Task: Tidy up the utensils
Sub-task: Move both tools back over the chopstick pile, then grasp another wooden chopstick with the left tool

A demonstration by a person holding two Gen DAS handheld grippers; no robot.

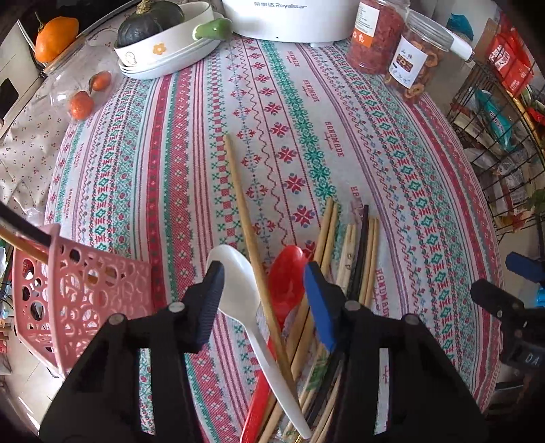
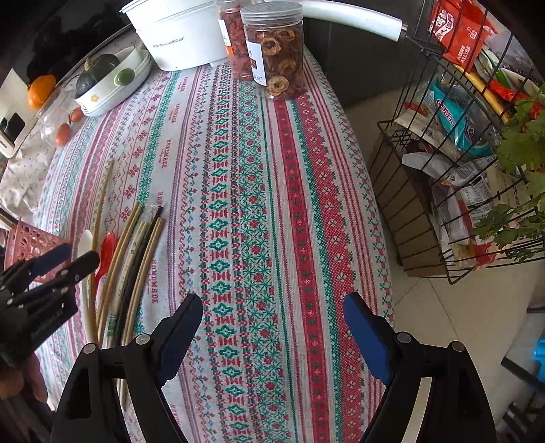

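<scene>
My left gripper (image 1: pixel 264 269) is open, just above a pile of utensils on the patterned tablecloth. Between its fingers lie a white spoon (image 1: pixel 238 286), a red spoon (image 1: pixel 286 279) and a long wooden chopstick (image 1: pixel 245 218). Several more chopsticks (image 1: pixel 361 252), wooden and one black, lie to the right. A pink perforated utensil basket (image 1: pixel 68 296) stands at the left with a stick in it. My right gripper (image 2: pixel 272 306) is open and empty over bare cloth, right of the pile (image 2: pixel 136 259). The left gripper (image 2: pixel 68 255) also shows in the right wrist view.
At the back stand a white Royalstar appliance (image 1: pixel 289 17), two jars of dried food (image 1: pixel 419 64), stacked white dishes with a green squash (image 1: pixel 163 47), and small oranges (image 1: pixel 81 105). A wire rack of packets (image 2: pixel 460 153) stands off the table's right edge.
</scene>
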